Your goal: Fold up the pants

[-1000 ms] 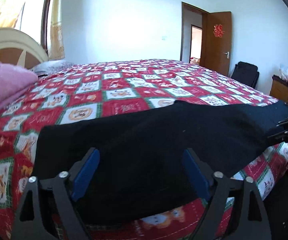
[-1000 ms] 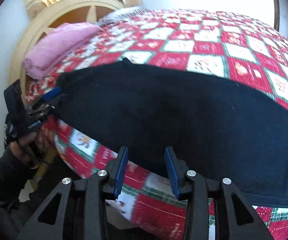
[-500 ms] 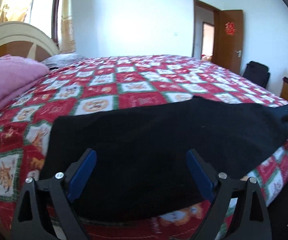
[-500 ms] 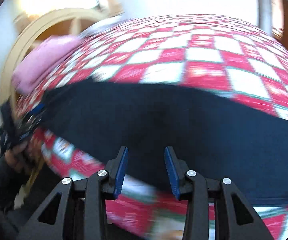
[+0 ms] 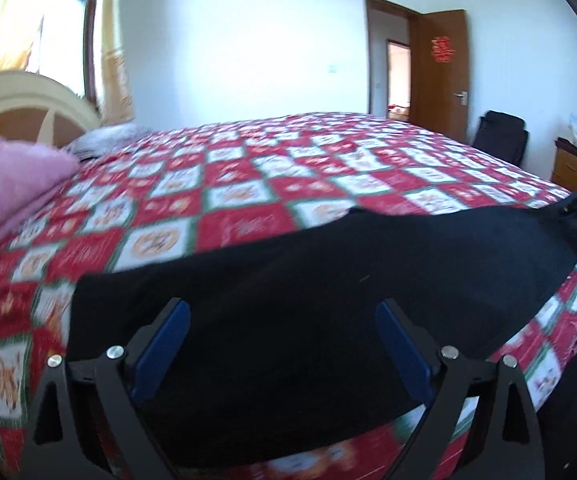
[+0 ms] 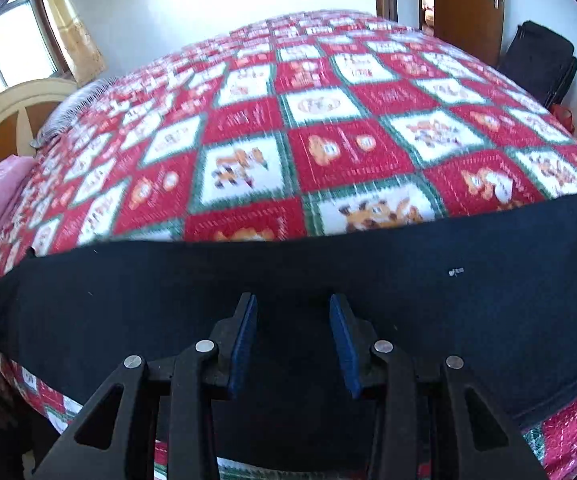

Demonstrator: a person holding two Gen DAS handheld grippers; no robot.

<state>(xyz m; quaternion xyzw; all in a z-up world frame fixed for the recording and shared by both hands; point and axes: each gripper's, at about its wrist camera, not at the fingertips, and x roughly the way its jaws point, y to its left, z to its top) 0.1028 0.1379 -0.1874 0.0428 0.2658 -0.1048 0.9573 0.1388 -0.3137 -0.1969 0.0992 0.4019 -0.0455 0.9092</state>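
Pants (image 6: 468, 300) near edge hidden behind right gripper (image 6: 292, 340).

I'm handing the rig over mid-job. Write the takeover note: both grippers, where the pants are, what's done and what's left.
Left gripper: open wide, empty, above one end of the pants.
Right gripper: partly open, nothing between its fingers, above the middle of the near edge.
Pants: black, lying flat as one long strip along the near edge of the bed, apparently already folded leg over leg.
Pink blanket sits by the headboard, clear of the pants.
Left to do: grip the ends and fold the strip across its length, then smooth it.
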